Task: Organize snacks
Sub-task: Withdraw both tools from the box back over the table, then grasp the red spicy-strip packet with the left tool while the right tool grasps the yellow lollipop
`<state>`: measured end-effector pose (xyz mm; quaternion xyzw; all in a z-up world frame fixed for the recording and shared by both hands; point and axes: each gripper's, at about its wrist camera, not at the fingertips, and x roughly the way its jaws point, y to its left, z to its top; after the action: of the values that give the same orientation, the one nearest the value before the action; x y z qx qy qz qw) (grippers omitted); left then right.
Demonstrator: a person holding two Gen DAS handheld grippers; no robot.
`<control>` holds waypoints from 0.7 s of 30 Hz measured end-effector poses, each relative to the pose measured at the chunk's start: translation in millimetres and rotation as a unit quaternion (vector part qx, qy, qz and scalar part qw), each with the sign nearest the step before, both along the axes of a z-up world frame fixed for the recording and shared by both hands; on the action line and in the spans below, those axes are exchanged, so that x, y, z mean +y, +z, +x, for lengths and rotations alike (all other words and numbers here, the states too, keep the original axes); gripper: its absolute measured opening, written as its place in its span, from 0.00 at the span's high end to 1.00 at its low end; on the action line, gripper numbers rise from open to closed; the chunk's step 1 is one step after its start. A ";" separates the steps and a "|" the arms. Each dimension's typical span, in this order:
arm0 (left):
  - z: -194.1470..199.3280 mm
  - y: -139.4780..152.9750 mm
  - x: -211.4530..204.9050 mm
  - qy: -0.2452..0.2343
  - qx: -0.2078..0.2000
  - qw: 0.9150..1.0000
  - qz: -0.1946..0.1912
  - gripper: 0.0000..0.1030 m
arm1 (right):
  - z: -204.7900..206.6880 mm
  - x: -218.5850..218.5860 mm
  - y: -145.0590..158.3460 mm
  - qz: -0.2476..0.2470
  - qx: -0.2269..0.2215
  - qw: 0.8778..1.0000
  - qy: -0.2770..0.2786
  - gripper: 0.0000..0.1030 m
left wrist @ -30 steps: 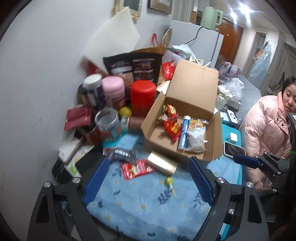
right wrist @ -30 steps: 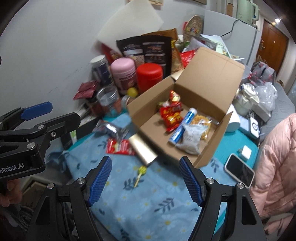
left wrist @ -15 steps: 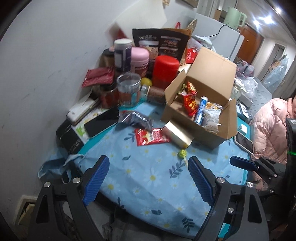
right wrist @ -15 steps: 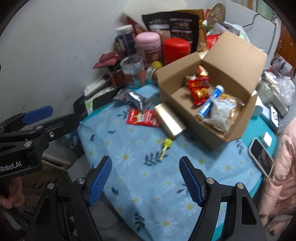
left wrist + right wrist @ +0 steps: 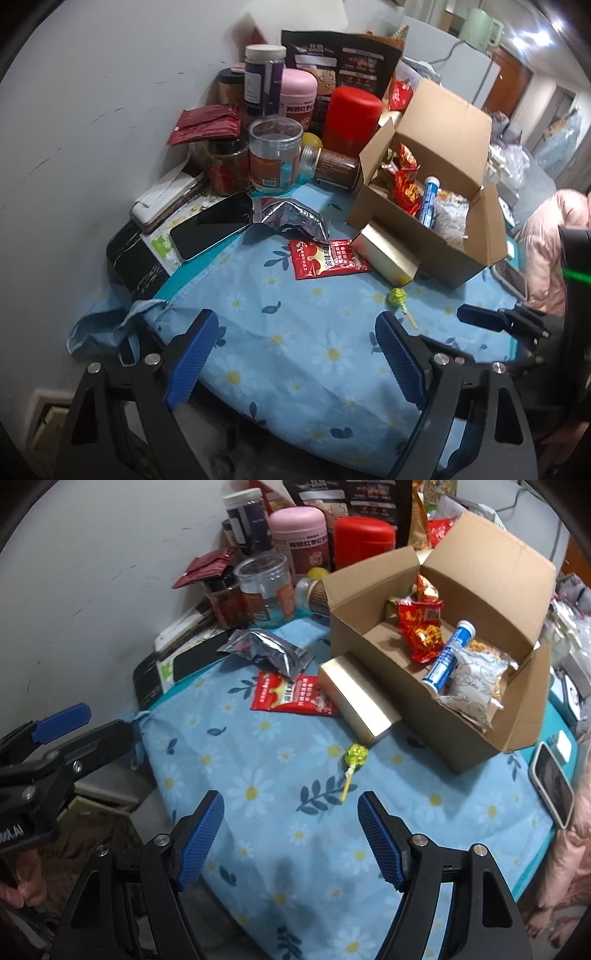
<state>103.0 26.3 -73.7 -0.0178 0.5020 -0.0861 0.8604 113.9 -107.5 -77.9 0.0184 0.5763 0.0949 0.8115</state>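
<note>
Lollipop point(image 5: 355, 757) on floral cloth, just ahead of right gripper point(image 5: 290, 843); left gripper point(image 5: 295, 358) nearby; both spread wide, empty.

L wrist cam: above near edge of the table point(image 5: 295, 354), tilted steeply down, facing far edge w/ wall; own blue fingers point(image 5: 192, 354) fill bottom of frame; R wrist cam: same near edge, set further right, also steep down, a bit nearer the cloth; shared: cardboard box point(image 5: 436, 716) toward far right corner, lollipop point(image 5: 355, 756) mid-surface, jar cluster point(image 5: 288, 118) at far left corner; each view catches the other gripper at its side margin.
</note>
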 end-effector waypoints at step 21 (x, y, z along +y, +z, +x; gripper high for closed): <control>93.3 -90.4 -41.3 -0.078 0.072 0.994 -0.002 0.15 | 69.1 -43.1 -95.9 -0.014 0.108 0.993 -0.049 0.58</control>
<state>196.3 -15.1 -164.2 0.0138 0.5622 -0.1527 0.8126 182.9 -150.6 -173.8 0.0450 0.6600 0.0445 0.7486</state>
